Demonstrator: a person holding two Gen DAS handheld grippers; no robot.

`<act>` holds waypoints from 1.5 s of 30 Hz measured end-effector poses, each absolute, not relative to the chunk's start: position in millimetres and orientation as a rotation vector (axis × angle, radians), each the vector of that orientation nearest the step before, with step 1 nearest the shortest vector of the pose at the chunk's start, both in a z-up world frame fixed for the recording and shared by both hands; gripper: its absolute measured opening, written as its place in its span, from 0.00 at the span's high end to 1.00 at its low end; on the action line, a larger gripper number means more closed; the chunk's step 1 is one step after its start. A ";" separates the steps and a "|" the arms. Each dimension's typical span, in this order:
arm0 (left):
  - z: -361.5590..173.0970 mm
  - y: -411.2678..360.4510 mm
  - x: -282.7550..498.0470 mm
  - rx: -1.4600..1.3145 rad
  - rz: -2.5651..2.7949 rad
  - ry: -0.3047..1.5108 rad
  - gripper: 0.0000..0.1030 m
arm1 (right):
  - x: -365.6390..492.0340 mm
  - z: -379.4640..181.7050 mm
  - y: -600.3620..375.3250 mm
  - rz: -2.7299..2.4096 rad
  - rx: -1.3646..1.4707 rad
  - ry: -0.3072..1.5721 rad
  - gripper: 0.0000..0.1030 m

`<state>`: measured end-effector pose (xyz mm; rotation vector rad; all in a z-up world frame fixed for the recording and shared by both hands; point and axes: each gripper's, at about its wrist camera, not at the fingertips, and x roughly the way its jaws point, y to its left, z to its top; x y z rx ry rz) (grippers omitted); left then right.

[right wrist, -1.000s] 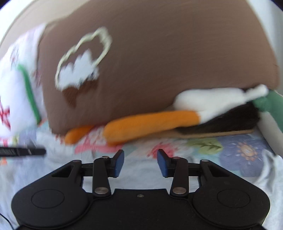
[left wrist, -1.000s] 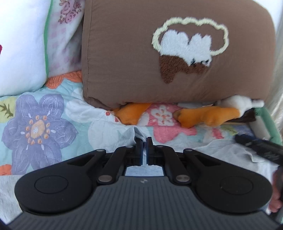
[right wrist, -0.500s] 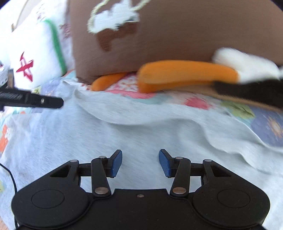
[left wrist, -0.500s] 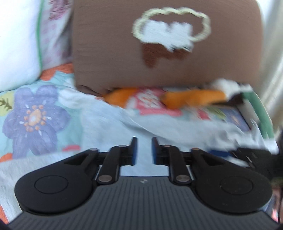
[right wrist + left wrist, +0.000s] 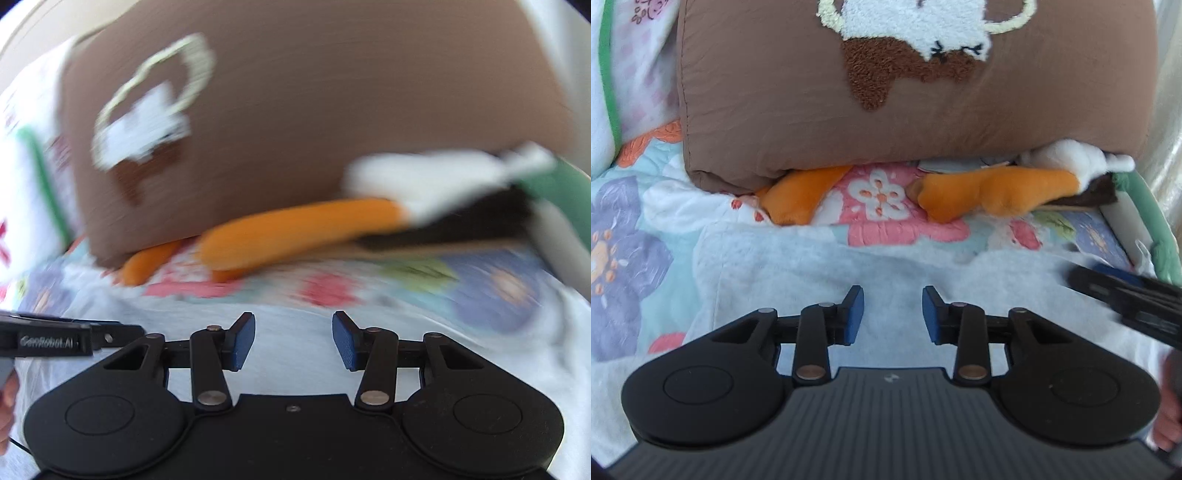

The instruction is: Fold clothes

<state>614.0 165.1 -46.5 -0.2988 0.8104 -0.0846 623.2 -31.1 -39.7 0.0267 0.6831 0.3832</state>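
A pale grey garment (image 5: 820, 266) lies spread on the flowered quilt (image 5: 624, 236). My left gripper (image 5: 893, 314) hangs just above it, its jaws opening, with nothing between the blue pads. In the right wrist view the same garment (image 5: 295, 369) runs under my right gripper (image 5: 293, 341), which stands open and empty above the cloth. The right gripper's black body shows at the right edge of the left wrist view, and the left gripper (image 5: 110, 334) reaches in from the left of the right wrist view.
A brown pillow (image 5: 798, 96) with a fluffy white and brown patch leans at the back. Orange plush legs (image 5: 993, 194) of a soft toy stick out under it. A white pillow with a green stripe (image 5: 605, 74) stands at the left. A green rail (image 5: 1156, 225) borders the right.
My left gripper has let go of the garment's edge and opened, and has moved closer to the brown pillow. The right gripper stayed open over the cloth.
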 end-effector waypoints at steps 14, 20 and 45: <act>-47.7 162.3 593.9 -0.265 -0.041 0.801 0.60 | 648.1 -72.9 -113.6 0.240 0.004 0.829 0.48; -50.8 166.3 572.1 -0.292 -0.029 0.844 0.60 | 672.5 -71.6 -106.6 0.208 -0.024 0.744 0.49; -49.7 185.5 399.6 -0.403 0.032 0.994 0.48 | 491.5 -2.6 -182.0 0.256 0.395 0.795 0.44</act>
